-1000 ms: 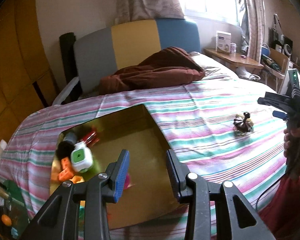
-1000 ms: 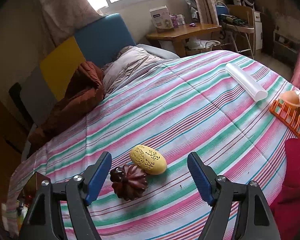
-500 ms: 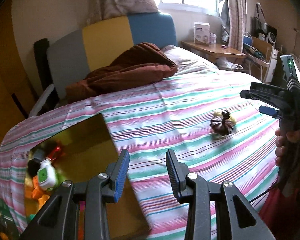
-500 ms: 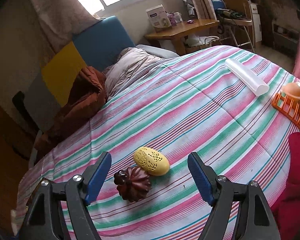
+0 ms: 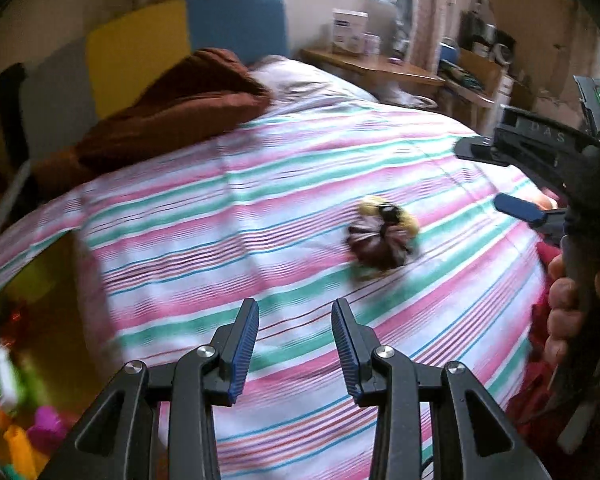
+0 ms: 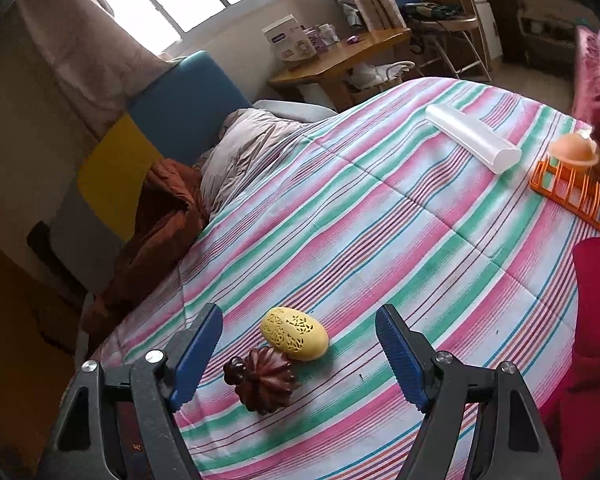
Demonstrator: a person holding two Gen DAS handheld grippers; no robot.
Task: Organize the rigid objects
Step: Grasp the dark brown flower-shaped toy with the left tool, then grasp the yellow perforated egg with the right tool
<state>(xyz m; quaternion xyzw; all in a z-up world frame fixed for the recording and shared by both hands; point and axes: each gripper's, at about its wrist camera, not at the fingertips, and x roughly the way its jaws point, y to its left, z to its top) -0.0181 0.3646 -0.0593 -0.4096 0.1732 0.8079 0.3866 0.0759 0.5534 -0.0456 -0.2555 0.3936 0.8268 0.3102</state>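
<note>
Lying on a striped bedspread (image 6: 380,216): one yellow egg-shaped case (image 6: 294,333) with cut-out patterns, and one dark brown ribbed ornament (image 6: 262,379) touching its near side. Both sit in front of the right gripper (image 6: 299,356), whose blue pads stand spread wide with nothing pinched; the two items lie on the cloth beyond the tips, between the lines of the jaws.

Left gripper (image 5: 295,346): jaws narrowly apart, nothing between them, only striped cloth below. In its blurred view the same brown ornament (image 5: 378,246) and yellow case (image 5: 406,220) appear well ahead and to the right, near the other gripper (image 5: 516,184) and the hand (image 5: 568,308) holding it.

Box (image 5: 56,280) with a yellowish inner wall, at the left edge of the left view, holding mixed bright plastic toys (image 5: 16,420); details too blurred to list.

Far side of the bed, right view: one clear white tube (image 6: 472,143) lying flat, one orange rack (image 6: 576,196) with a peach-coloured round piece (image 6: 572,150) on it.

Head of bed: brown blanket (image 6: 156,232), bunched, against a blue, yellow and grey headboard (image 6: 152,132). A wooden side table (image 6: 340,56) stands beyond.
</note>
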